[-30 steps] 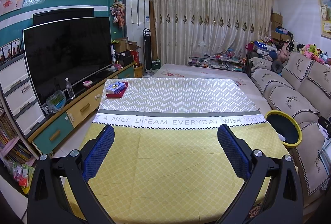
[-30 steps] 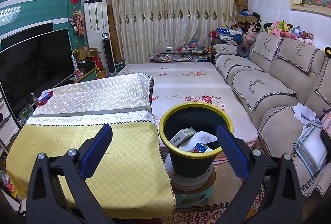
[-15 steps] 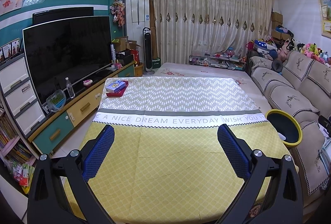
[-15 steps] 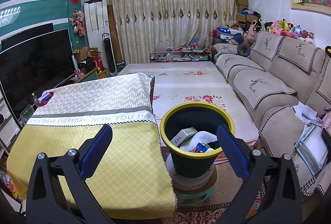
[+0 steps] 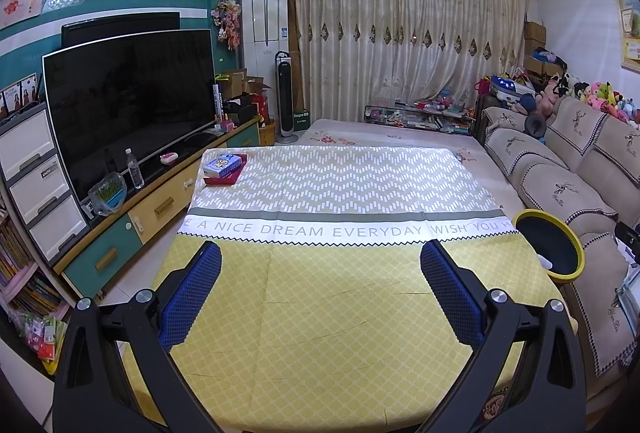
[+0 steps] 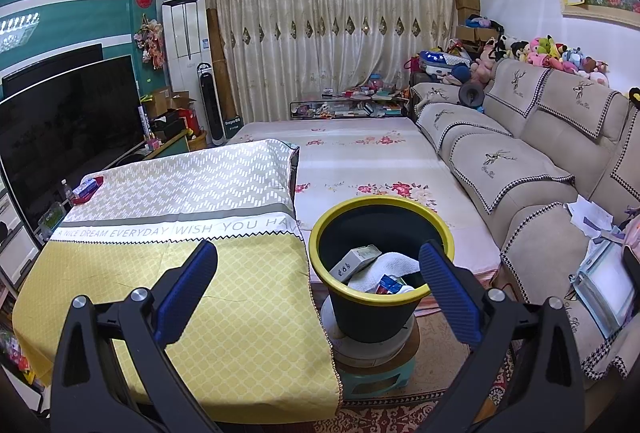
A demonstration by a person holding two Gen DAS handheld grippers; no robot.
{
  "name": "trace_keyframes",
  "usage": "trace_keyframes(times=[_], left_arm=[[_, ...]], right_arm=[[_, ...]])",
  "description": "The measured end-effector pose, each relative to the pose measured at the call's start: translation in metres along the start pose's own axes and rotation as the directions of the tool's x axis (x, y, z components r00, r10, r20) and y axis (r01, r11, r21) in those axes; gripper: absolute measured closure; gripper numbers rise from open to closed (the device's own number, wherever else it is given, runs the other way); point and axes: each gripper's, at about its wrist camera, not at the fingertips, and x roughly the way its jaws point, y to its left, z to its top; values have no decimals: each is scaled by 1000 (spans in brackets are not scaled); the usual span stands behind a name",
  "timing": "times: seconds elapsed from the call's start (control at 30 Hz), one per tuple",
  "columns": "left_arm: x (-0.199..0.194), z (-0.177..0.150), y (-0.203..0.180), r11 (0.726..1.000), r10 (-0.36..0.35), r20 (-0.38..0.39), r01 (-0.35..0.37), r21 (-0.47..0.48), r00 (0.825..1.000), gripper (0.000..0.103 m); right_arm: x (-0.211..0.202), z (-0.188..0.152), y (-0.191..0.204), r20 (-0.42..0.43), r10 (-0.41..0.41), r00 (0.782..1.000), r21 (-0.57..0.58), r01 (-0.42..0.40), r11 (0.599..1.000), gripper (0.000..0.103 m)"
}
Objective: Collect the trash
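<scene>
Your left tool (image 5: 320, 281) and right tool (image 6: 318, 275) both gape empty over the bench (image 5: 320, 313). Trash already sits in the bin (image 6: 380, 297), just off the bench's right edge. Likely wrapping up: only a box (image 5: 222, 166) remains, at the far left corner; whether it is trash is unclear.

A cloth-covered table (image 5: 328, 313) carries a blue box (image 5: 222, 165) on a red tray (image 5: 230, 178).
</scene>
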Motion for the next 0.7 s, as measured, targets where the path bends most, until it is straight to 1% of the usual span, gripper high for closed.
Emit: trace_keyframes(times=[0.7], left_arm=[[2,-2,0,1000,-4,-10,4,1,1000,5]], right_arm=[[0,0,1,-4,2,1000,2,-2,1000,7]])
